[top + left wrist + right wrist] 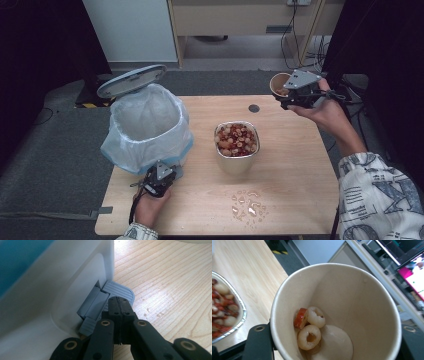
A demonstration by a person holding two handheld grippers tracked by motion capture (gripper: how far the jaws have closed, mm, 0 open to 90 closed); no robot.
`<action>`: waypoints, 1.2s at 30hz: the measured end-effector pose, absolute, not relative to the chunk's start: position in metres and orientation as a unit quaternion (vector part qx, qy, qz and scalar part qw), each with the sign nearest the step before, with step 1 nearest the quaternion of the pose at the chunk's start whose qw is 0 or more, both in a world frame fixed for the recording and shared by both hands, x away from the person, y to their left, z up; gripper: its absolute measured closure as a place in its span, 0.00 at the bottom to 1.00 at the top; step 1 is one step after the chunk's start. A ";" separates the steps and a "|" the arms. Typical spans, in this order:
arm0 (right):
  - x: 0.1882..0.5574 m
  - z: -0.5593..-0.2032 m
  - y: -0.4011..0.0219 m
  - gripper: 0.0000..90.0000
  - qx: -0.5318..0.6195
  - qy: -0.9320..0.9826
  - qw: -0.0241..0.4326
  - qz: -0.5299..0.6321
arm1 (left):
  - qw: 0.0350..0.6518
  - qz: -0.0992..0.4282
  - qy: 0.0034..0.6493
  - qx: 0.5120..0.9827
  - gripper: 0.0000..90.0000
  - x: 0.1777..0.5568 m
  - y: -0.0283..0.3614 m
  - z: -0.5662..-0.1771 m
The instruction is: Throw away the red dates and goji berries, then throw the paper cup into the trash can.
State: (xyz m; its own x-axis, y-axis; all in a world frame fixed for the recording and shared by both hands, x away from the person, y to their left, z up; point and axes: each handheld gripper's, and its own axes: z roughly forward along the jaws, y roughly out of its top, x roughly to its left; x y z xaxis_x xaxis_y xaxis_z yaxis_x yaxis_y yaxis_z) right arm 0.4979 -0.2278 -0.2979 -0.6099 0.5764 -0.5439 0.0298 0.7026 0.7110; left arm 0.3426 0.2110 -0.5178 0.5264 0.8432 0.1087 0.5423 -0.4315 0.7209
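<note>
Foil tray [237,159], centre of the wooden table [295,165]: landmark item, heaped with red and pale fruit pieces.

Paper cup [279,83]: beyond and right of the foil tray, off the table's far right corner, held up in the air. Gripped by the right gripper [295,97], whose black jaws clamp the cup's wall from either side; in the right gripper view the cup [362,302] sits tilted between those jaws, mouth toward the camera. Contents: two pale ring-shaped slices [310,336] and one red-skinned slice [300,318] at the bottom.

Pedal bin [147,127]: left of the foil tray, lined with a white bag, lid [131,80] raised.

Left gripper [159,182]: left of and nearer than the foil tray, at the bin's base. Jaws pressed fully together, nothing between them; tips resting on the grey foot pedal [117,290].

Spilled wet patch [248,204]: on the table just nearer than the foil tray.
</note>
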 end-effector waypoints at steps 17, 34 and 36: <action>0.497 -0.291 -0.236 0.36 0.209 0.823 0.346 0.398 | 0.320 0.235 0.426 0.813 0.99 0.343 0.211 -0.518; 0.498 -0.286 -0.213 0.36 0.209 0.833 0.293 0.421 | 0.321 0.236 0.426 0.812 0.99 0.343 0.211 -0.518; 0.497 -0.285 -0.205 0.36 0.205 0.832 0.283 0.432 | 0.321 0.236 0.426 0.812 0.99 0.343 0.211 -0.518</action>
State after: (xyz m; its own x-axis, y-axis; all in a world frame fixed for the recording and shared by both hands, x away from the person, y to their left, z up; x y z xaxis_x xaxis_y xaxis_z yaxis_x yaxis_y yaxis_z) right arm 0.4973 -0.2049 -0.2846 -0.7557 0.5854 -0.2937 0.0968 0.5432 0.8340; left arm 0.3427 0.2107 -0.5180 0.5255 0.8437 0.1093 0.5405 -0.4303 0.7230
